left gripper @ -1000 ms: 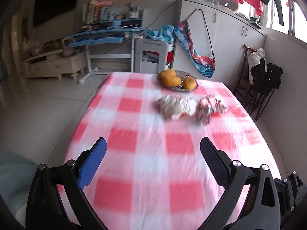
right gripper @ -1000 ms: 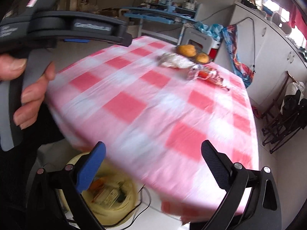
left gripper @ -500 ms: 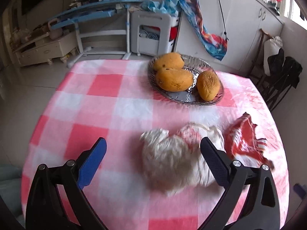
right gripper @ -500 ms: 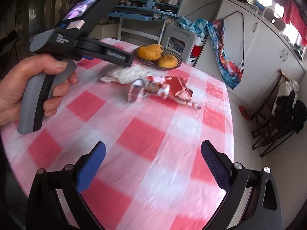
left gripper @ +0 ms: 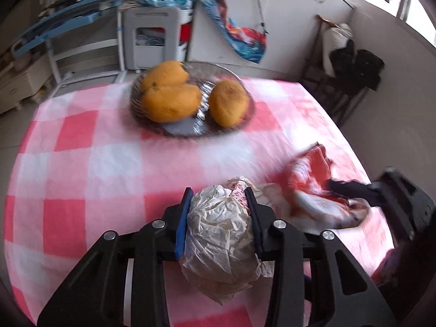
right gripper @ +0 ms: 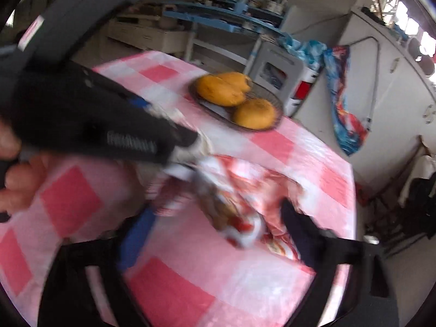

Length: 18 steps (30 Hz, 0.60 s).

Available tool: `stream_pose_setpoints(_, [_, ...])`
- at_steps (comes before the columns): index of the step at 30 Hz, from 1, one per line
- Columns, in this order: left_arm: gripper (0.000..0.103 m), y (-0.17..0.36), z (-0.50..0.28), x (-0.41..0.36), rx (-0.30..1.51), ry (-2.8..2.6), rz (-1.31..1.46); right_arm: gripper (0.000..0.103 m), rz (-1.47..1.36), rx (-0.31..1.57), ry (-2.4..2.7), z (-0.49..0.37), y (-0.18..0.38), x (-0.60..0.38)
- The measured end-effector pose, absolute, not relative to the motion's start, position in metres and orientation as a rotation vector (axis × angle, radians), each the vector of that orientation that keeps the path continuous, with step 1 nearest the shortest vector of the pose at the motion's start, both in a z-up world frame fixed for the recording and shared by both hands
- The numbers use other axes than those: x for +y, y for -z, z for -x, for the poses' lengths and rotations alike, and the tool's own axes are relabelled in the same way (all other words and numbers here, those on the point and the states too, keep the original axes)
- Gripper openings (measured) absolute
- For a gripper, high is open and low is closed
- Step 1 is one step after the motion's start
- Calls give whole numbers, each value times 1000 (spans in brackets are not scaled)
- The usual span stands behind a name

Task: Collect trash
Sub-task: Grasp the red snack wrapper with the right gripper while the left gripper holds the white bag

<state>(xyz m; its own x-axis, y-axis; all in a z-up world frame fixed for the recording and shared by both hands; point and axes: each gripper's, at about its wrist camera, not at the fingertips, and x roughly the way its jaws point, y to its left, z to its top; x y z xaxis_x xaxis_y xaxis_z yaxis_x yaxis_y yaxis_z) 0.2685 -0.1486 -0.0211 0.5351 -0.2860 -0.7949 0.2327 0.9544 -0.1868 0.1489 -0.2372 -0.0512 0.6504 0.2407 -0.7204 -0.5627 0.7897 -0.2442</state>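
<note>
A crumpled white paper wad (left gripper: 220, 234) lies on the pink checked tablecloth (left gripper: 81, 163). My left gripper (left gripper: 218, 199) has its closing jaws around it, both pads pressing its sides. To its right lies a crumpled red-and-white wrapper (left gripper: 313, 179), with the right gripper's finger against its near edge. In the right wrist view the same wrapper (right gripper: 239, 199) sits between the closing jaws of my right gripper (right gripper: 218, 218); blur hides whether the pads touch it. A hand (right gripper: 16, 177) holds the left gripper's black body (right gripper: 109, 125) at left.
Beyond the trash stands a glass plate (left gripper: 174, 132) holding three mangoes (left gripper: 169, 103). Behind the table are a white stool (left gripper: 152, 41), a blue desk (left gripper: 68, 8) and white cabinets (right gripper: 381, 68). Dark folding chairs (left gripper: 354, 76) stand near the table's right edge.
The left gripper dropped onto the white wad and its jaws came in against it. The right gripper moved forward over the red wrapper, and its jaws have narrowed around it.
</note>
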Motion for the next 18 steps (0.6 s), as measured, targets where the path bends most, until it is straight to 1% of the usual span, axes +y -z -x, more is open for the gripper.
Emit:
stream_pose_setpoints(1, [35,21,-261,-149,959,314,53,63,455,745,-513,-145,50,-236])
stream_pose_setpoints(5, [35,20,-224,-138,980,332,51,56,454,777,-591,-121,52,-228])
stream_pose_setpoints(7, [35,19,-202,-129,981,319,43,51,434,794,-641,-102,49,-225])
stream_pose_setpoints(11, [35,15,-153,-93,969,231,72,50,446,823,-709,-64,45,-220])
stream_pose_setpoints(12, [35,15,-144,-84,967,210,89,51,463,828,-715,-54,46,-219])
stream_pose_setpoints(13, [35,15,-132,-73,963,185,105,60,487,836,-721,-40,47,-220])
stream_pose_setpoints(14, [35,14,-121,-63,956,159,123,65,497,848,-724,-32,48,-222])
stream_pose_setpoints(15, [35,14,-114,-56,951,144,137,73,508,854,-714,-23,49,-224])
stream_pose_setpoints(16, [35,14,-104,-48,942,124,157,80,515,851,-693,-15,48,-227])
stream_pose_setpoints(18, [35,14,-86,-39,919,91,189,84,482,852,-651,3,45,-239])
